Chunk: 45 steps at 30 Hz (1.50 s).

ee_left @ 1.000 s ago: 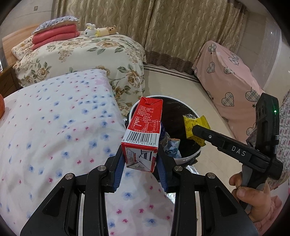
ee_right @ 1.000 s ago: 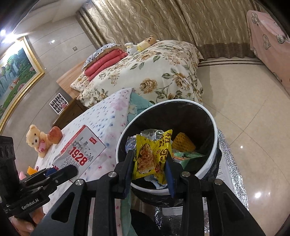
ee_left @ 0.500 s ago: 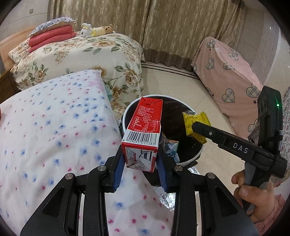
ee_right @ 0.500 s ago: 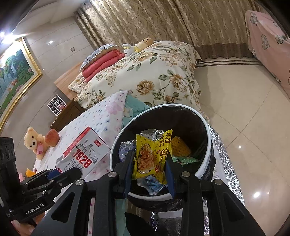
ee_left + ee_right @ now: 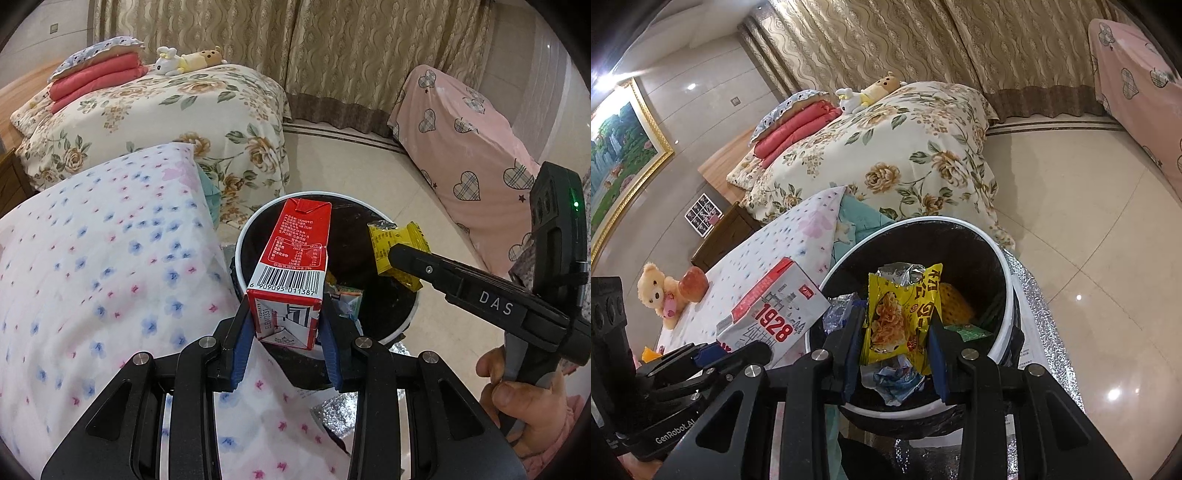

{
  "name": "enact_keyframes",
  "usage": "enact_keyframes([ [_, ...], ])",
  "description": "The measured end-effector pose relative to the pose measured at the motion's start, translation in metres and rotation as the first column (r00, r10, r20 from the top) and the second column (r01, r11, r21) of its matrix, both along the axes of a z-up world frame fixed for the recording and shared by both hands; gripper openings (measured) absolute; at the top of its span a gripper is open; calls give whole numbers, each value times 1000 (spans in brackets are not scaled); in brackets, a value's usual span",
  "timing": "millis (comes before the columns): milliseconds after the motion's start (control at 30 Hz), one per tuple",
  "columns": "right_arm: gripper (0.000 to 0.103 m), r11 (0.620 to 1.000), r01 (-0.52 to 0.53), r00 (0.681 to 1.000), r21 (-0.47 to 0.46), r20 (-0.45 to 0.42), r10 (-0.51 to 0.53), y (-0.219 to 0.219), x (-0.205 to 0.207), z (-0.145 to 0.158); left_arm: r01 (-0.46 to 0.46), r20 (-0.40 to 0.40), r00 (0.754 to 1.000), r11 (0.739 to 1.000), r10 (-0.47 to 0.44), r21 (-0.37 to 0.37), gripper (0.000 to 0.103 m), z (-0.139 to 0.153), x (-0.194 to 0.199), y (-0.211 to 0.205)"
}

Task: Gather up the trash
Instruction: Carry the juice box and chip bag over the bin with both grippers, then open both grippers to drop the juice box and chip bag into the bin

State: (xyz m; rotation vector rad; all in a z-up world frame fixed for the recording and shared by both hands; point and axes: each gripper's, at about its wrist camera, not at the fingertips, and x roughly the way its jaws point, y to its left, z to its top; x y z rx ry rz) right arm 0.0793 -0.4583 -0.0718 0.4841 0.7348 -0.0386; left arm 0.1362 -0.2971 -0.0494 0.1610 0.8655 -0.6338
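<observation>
My left gripper (image 5: 286, 317) is shut on a red and white milk carton (image 5: 291, 266) and holds it over the near rim of a white trash bin (image 5: 242, 236) with a black liner. My right gripper (image 5: 895, 332) is shut on a yellow snack wrapper (image 5: 901, 317) and holds it above the bin's mouth (image 5: 1006, 291). The wrapper (image 5: 397, 251) and the right gripper's arm also show in the left wrist view. The carton (image 5: 772, 314) shows at the left in the right wrist view. Several wrappers lie inside the bin.
A table with a flowered white cloth (image 5: 92, 277) stands left of the bin. A teddy bear (image 5: 661, 295) and an apple (image 5: 694, 288) sit on it. A floral bed (image 5: 166, 110) is behind. A pink covered sofa (image 5: 472, 147) stands right. Silver foil (image 5: 1049, 332) lies under the bin.
Both grippers have moved closer over the bin with their items still held. The bin now fills more of both views.
</observation>
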Motion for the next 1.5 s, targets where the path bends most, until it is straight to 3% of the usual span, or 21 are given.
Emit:
enact_keyframes([
  [1500, 35, 1000, 2, 999, -4, -32, -2, -11, 21, -8, 23, -13, 1000, 999, -23, 30, 31, -6, 15, -23],
])
